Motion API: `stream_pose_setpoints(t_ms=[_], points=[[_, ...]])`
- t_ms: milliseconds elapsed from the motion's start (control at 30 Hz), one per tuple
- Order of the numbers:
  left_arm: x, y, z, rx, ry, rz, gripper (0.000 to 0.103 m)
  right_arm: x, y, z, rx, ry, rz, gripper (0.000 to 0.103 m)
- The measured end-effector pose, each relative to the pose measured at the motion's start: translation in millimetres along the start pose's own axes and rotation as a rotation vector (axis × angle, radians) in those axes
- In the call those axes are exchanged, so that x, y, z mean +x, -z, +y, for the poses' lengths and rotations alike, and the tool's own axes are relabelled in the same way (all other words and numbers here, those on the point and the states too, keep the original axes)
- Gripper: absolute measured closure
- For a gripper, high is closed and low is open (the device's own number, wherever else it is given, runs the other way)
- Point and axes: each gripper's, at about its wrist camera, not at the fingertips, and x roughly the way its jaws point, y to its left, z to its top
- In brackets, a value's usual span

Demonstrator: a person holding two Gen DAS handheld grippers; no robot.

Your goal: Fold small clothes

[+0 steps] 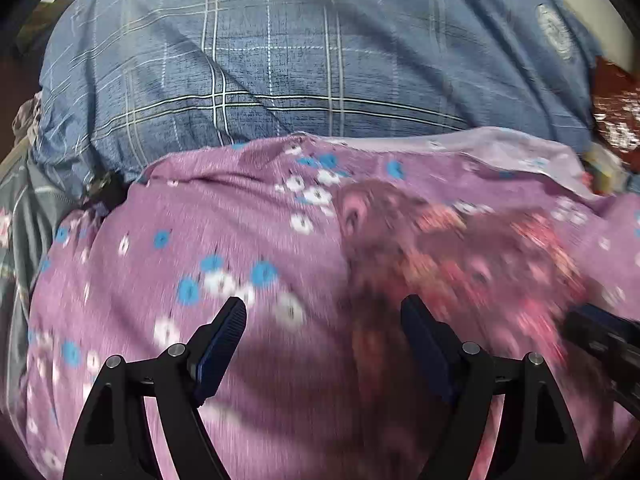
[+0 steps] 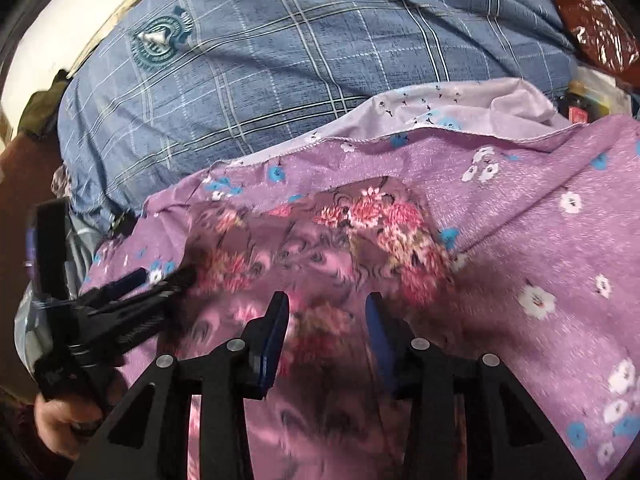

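A: The small garment [image 1: 460,248], the mauve piece with pink flowers, lies right ahead of both grippers. In the left wrist view the left gripper [image 1: 324,312] has its jaws spread wide, with nothing between them. The garment fills the middle right of that frame, blurred.

B: And the right one?

A: In the right wrist view the right gripper [image 2: 327,304] has its jaws parted too, narrower than the left pair, again holding nothing. The garment [image 2: 320,240] sits just beyond its tips, in the centre of the frame. I cannot tell whether the tips touch the cloth.

B: What is under the garment?

A: A purple sheet [image 1: 224,224] with white and blue blossoms. It covers the lower half of both frames, and in the right wrist view the sheet [image 2: 540,216] has its pale underside turned up along the far edge.

B: Further out?

A: A blue checked pillow [image 1: 304,60] with round crests fills the upper half of the left wrist view; the same pillow [image 2: 300,40] shows at the upper left and top of the right wrist view. The left gripper [image 2: 176,280] enters at the left of that frame, its tips at the garment's edge, with a hand [image 2: 68,420] gripping it at the lower left.
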Motion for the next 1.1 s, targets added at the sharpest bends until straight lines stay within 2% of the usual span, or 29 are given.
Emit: stream_pose_setpoints(t_ms=[67, 133, 167, 233, 267, 333, 400, 433, 500, 533, 567, 667, 733, 800, 900, 933, 1033, 1100], points=[[-10, 18, -4, 0.027, -0.021, -0.007, 0.023, 12, 8, 2, -0.025, 0.034, 0.046, 0.061], [-9, 26, -5, 0.074, -0.065, 0.005, 0.022, 8, 11, 3, -0.026, 0.046, 0.032, 0.061], [-9, 27, -6, 0.086, -0.074, 0.033, 0.023, 2, 11, 2, -0.007, 0.033, 0.032, 0.061], [-21, 26, -3, 0.062, -0.072, 0.072, 0.026, -22, 19, -6, 0.058, -0.062, 0.0, 0.059], [-32, 25, 1, 0.042, -0.049, 0.065, 0.027, -32, 25, -8, 0.07, -0.088, -0.014, 0.06], [-62, 25, 5, 0.029, -0.007, -0.001, 0.025, -52, 40, -8, 0.051, -0.078, -0.032, 0.059], [-78, 35, 5, 0.032, -0.015, -0.027, 0.025, -54, 53, -6, 0.036, -0.057, 0.004, 0.059], [-75, 46, 2, 0.039, -0.018, 0.013, 0.025, -47, 60, -8, 0.047, -0.047, 0.045, 0.059], [-51, 64, -9, 0.098, -0.022, 0.146, 0.024, -31, 70, -7, 0.049, -0.023, 0.113, 0.06], [-45, 72, -10, 0.104, -0.042, 0.142, 0.023, -31, 72, -4, 0.031, -0.003, 0.097, 0.06], [-50, 75, -9, 0.091, -0.049, 0.085, 0.023, -36, 73, 1, 0.015, 0.008, 0.094, 0.06], [-69, 75, -8, 0.085, -0.033, 0.093, 0.027, -61, 76, 2, 0.026, -0.055, 0.062, 0.062], [-87, 81, -10, 0.097, -0.012, 0.063, 0.026, -76, 80, 0, 0.021, -0.018, 0.054, 0.061], [-93, 93, -12, 0.122, -0.016, 0.071, 0.025, -77, 87, -3, 0.03, -0.014, 0.086, 0.059], [-70, 119, -24, 0.206, -0.03, 0.181, 0.025, -48, 101, -10, 0.051, 0.014, 0.209, 0.059], [-70, 123, -22, 0.182, -0.032, 0.16, 0.023, -41, 106, -11, 0.058, 0.019, 0.221, 0.059], [-83, 115, -13, 0.133, 0.019, 0.16, 0.028, -53, 105, -8, 0.037, -0.005, 0.157, 0.059], [-97, 109, -8, 0.13, 0.007, 0.11, 0.028, -67, 99, -11, 0.042, -0.05, 0.094, 0.059]])
